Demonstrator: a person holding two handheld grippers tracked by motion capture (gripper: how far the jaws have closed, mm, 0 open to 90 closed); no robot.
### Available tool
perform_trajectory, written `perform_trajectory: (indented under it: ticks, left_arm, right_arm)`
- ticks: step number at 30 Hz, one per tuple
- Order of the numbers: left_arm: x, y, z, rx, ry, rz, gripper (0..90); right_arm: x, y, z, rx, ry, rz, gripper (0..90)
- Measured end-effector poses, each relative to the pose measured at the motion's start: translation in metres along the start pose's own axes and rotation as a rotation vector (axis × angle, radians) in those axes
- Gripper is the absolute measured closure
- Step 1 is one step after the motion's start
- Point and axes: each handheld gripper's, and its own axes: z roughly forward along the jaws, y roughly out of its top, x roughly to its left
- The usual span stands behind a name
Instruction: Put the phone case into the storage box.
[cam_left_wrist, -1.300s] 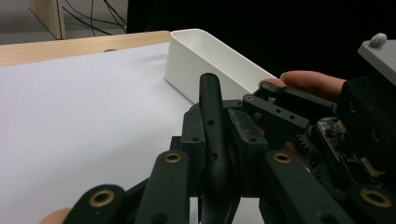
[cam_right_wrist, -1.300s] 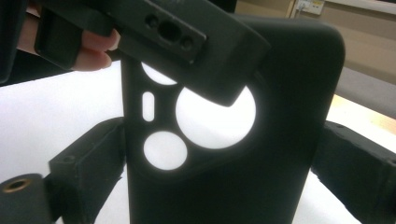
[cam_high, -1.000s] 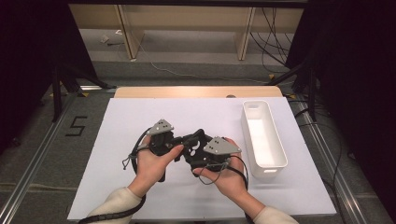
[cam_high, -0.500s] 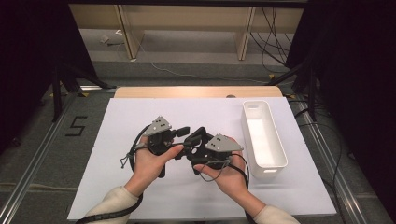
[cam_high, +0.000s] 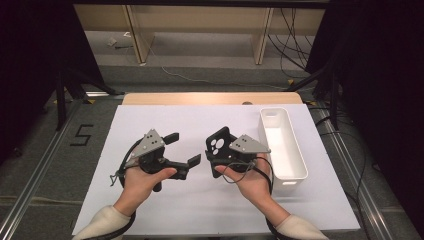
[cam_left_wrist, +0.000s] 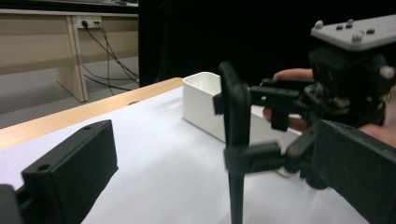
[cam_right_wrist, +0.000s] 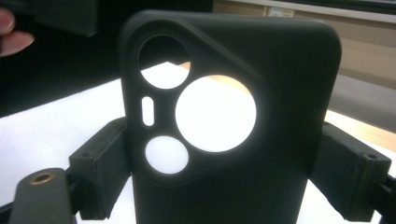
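left tongs (cam_high: 181, 148) just let go of phone case (cam_high: 218, 145), jaws just been opening, nothing between them now; hand pulled off toward 9 o'clock. earlier both tongs met at case mid-table. right tongs (cam_high: 216, 152) grip case across its width, upright, camera cut-outs on top, long axis vertical. case sits at 3 o'clock from left tongs, apart. white bin (cam_high: 281, 145) at 3 o'clock of right hand (cam_high: 255, 182), just beside, long axis 12-to-6. right hand nearer bin; likely drop there.
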Motion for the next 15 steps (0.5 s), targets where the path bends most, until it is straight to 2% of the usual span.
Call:
perform_trajectory:
  ticks: [15]
  left_arm:
    - [0.01, -0.019, -0.025, -0.001, 0.056, 0.014, 0.0]
  right_arm:
    - [-0.015, 0.009, -0.006, -0.031, -0.025, 0.025, 15.5]
